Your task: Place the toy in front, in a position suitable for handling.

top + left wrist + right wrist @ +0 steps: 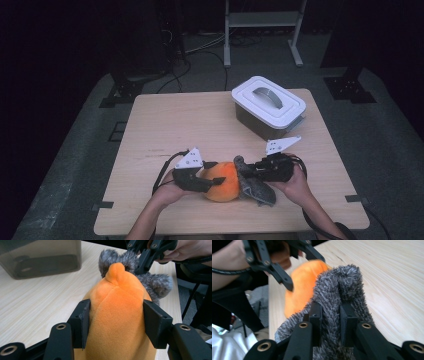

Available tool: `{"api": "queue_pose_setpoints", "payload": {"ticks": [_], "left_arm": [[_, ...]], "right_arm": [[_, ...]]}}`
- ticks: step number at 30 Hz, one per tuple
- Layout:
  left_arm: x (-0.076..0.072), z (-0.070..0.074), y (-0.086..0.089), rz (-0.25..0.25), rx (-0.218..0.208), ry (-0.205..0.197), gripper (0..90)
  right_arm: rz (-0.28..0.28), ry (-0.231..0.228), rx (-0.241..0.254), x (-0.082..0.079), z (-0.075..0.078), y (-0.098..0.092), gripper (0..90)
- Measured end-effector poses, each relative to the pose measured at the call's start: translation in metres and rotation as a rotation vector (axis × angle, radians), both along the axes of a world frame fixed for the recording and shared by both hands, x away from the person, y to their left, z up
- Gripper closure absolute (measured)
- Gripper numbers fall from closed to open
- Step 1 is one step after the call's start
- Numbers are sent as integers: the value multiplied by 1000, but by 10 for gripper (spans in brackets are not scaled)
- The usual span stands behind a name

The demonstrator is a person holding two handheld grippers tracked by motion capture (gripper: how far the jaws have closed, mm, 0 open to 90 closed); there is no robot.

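Observation:
An orange plush toy (223, 182) lies near the table's front edge, joined to a grey fuzzy piece (257, 190) on its right. My left gripper (212, 173) comes in from the left and is shut on the orange body (117, 305), both pads pressing its sides. My right gripper (251, 170) comes in from the right and is shut on the grey fuzzy piece (342, 282), which bulges up between its pads. The right gripper (146, 257) also appears beyond the toy in the left gripper view. The left gripper (294, 267) and the orange plush (302, 285) appear in the right gripper view.
A dark box with a white handled lid (268, 106) stands at the table's back right; its smoky wall (42, 258) is close by in the left gripper view. The wooden table (170, 120) has bare room at left and centre. A metal stand (262, 20) is behind the table.

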State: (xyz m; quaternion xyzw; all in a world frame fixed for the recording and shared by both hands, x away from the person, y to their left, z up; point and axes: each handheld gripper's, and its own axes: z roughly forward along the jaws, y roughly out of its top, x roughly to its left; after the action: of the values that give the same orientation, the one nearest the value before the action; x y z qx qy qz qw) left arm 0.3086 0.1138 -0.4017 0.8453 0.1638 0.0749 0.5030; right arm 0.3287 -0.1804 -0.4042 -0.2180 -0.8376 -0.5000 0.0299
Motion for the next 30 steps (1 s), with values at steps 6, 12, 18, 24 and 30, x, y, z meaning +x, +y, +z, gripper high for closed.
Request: {"api": "queue_pose_setpoints", "payload": {"ticks": [6, 12, 18, 24, 30], "left_arm": [[-3, 3, -4, -3, 13, -18, 431], [-1, -1, -5, -4, 18, -20, 296], [5, -7, -2, 6, 11, 31, 172], [1, -5, -4, 3, 18, 17, 404], [-8, 5, -16, 10, 67, -26, 435]], "right_arm": [[2, -75, 58, -10, 19, 3, 741], [26, -43, 24, -7, 9, 8, 742], [36, -17, 20, -4, 4, 2, 737], [16, -24, -7, -3, 6, -1, 741], [-15, -121, 55, -13, 29, -1, 745]]}}
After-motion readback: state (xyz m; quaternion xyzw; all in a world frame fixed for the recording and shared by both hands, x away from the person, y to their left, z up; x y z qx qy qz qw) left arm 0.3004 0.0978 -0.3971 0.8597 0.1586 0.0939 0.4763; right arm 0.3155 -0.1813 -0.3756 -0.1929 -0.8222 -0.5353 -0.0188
